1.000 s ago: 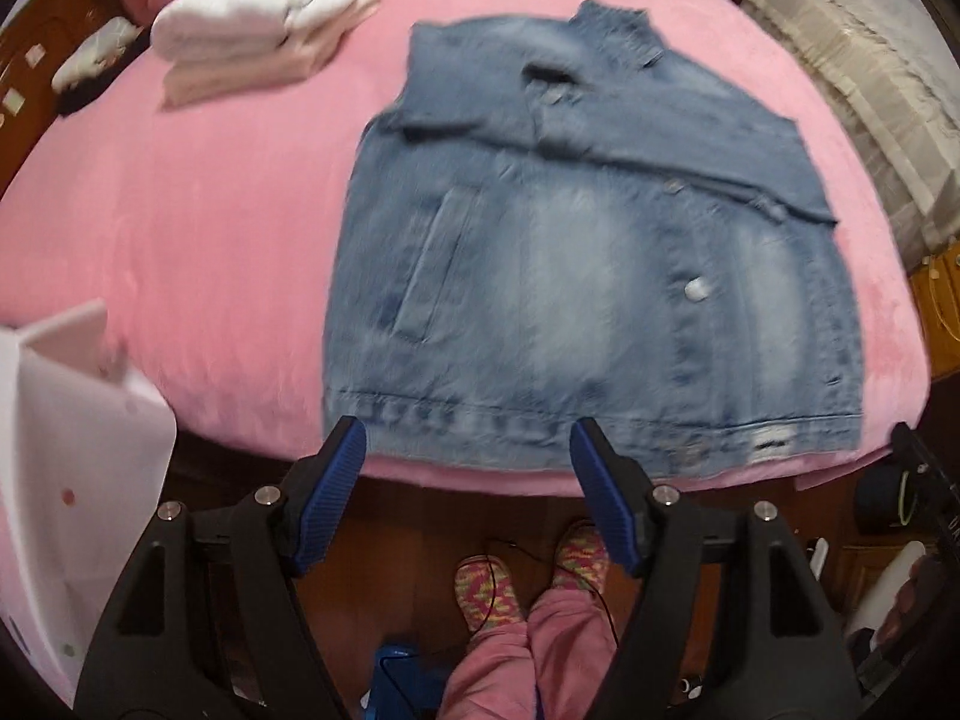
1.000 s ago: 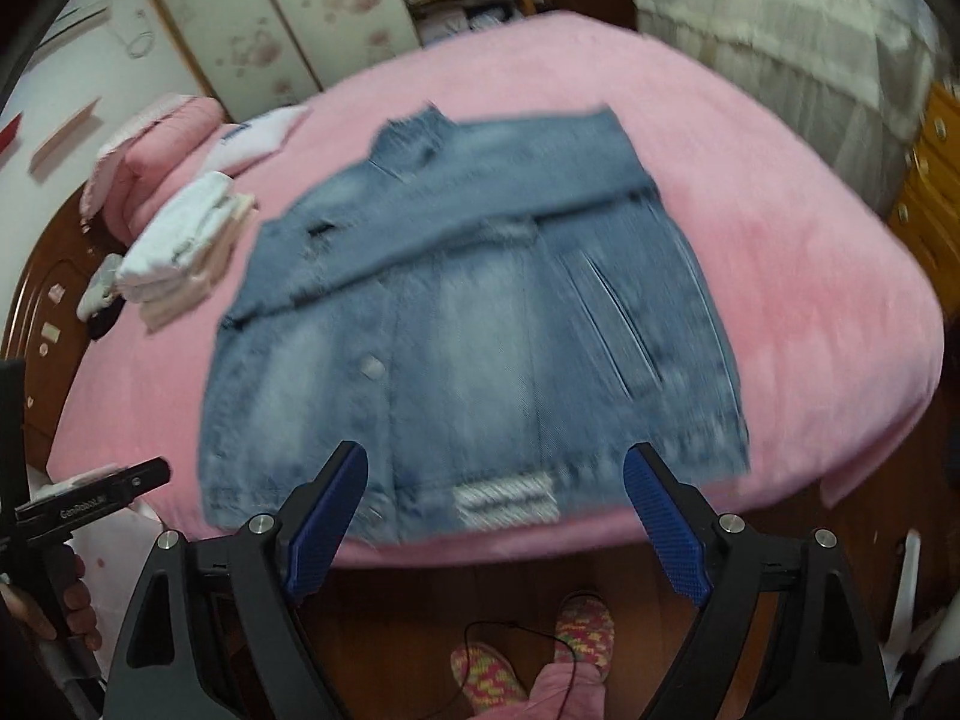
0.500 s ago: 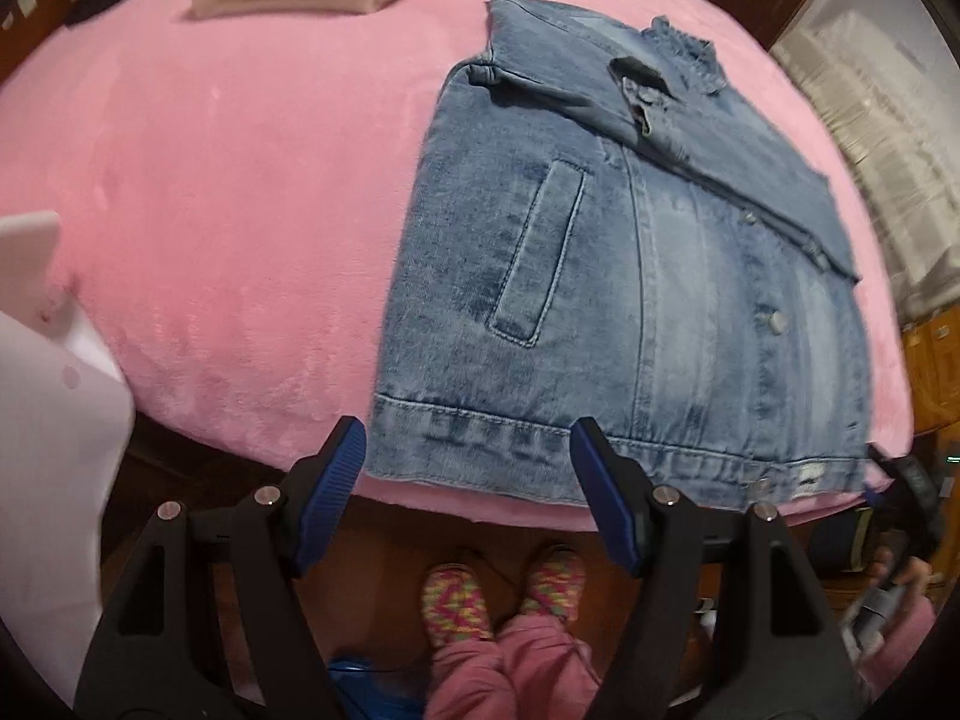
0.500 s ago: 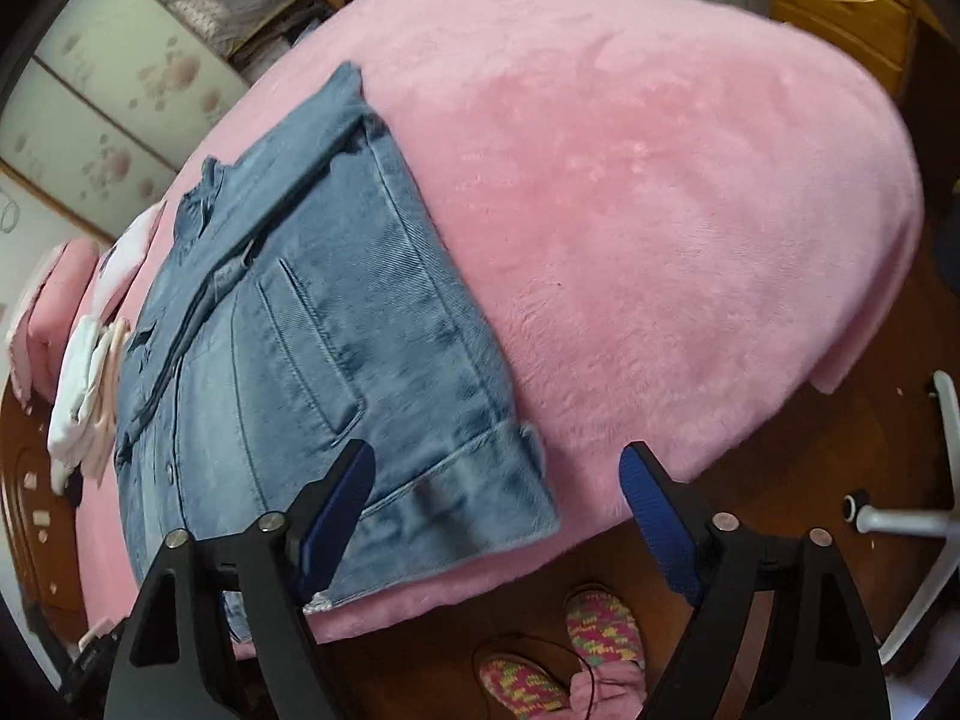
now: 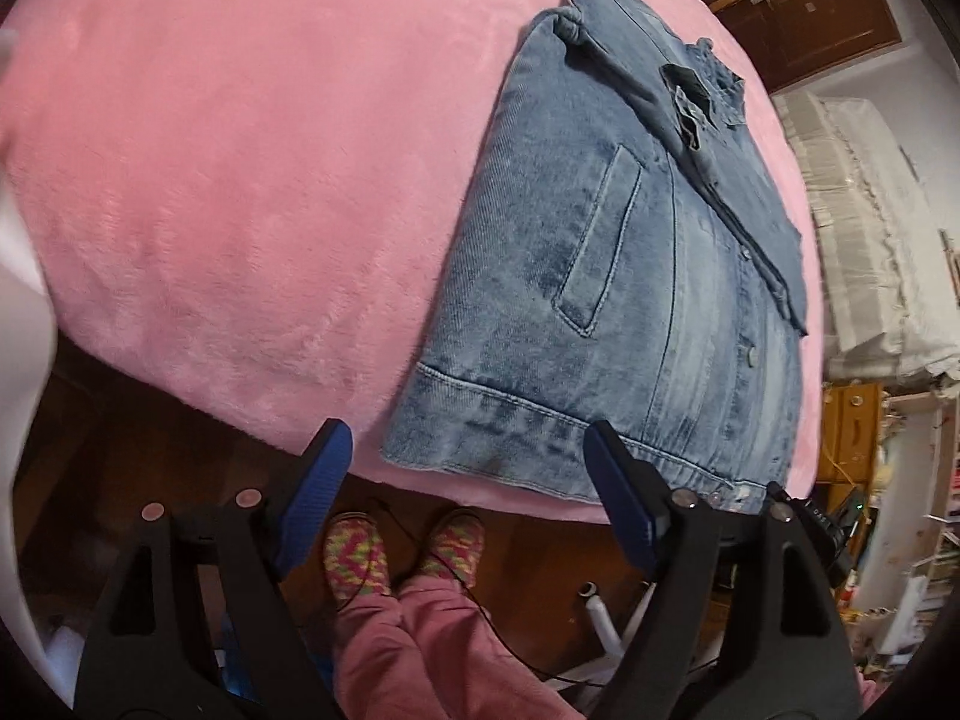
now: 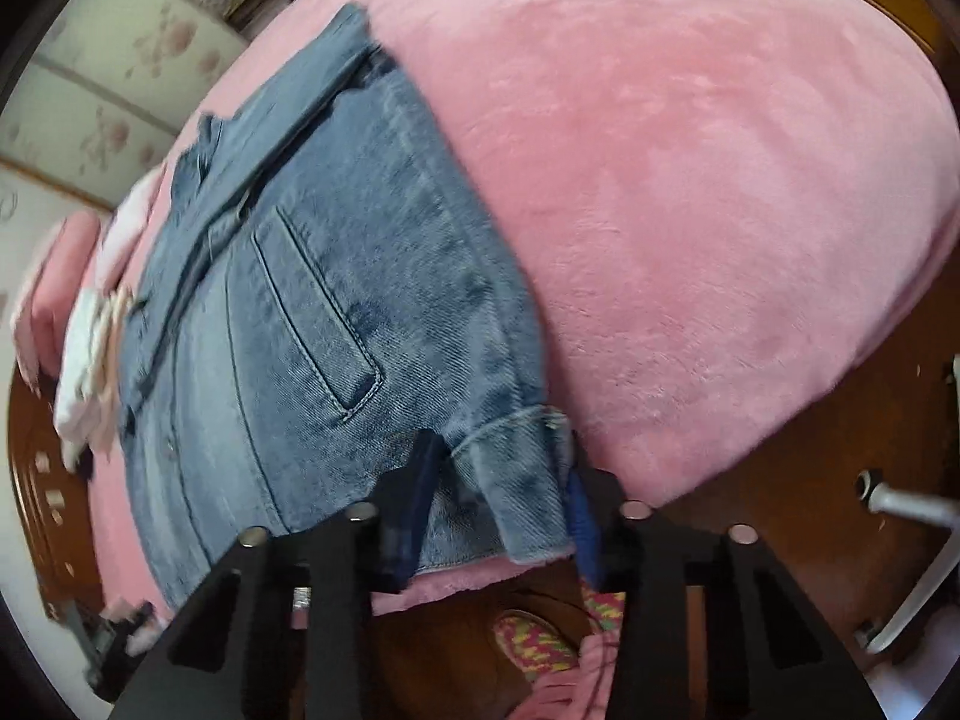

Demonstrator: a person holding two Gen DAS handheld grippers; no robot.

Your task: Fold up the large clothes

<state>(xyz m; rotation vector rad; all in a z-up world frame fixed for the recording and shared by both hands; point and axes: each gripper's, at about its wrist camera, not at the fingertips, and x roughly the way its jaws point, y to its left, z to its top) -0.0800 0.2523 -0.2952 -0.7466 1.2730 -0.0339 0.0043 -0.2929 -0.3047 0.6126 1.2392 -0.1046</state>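
Note:
A blue denim jacket (image 5: 630, 276) lies front up on a pink blanket (image 5: 240, 180), its sleeves folded across the chest and its hem at the near edge. My left gripper (image 5: 465, 492) is open, just short of the hem's left corner, touching nothing. In the right wrist view the jacket (image 6: 336, 312) fills the left half. My right gripper (image 6: 498, 498) is closing on the hem's right corner, which has a turned-up cuff between the blue pads (image 6: 420, 480).
A stack of folded white and pink clothes (image 6: 90, 360) lies beyond the jacket on the blanket (image 6: 690, 180). The person's feet in patterned slippers (image 5: 402, 552) stand on the wooden floor below the edge. A white chair base (image 6: 912, 540) is at the right.
Both grippers moved in toward the hem's corners. The right jaws narrowed from wide open onto the right hem corner. The left gripper stayed open.

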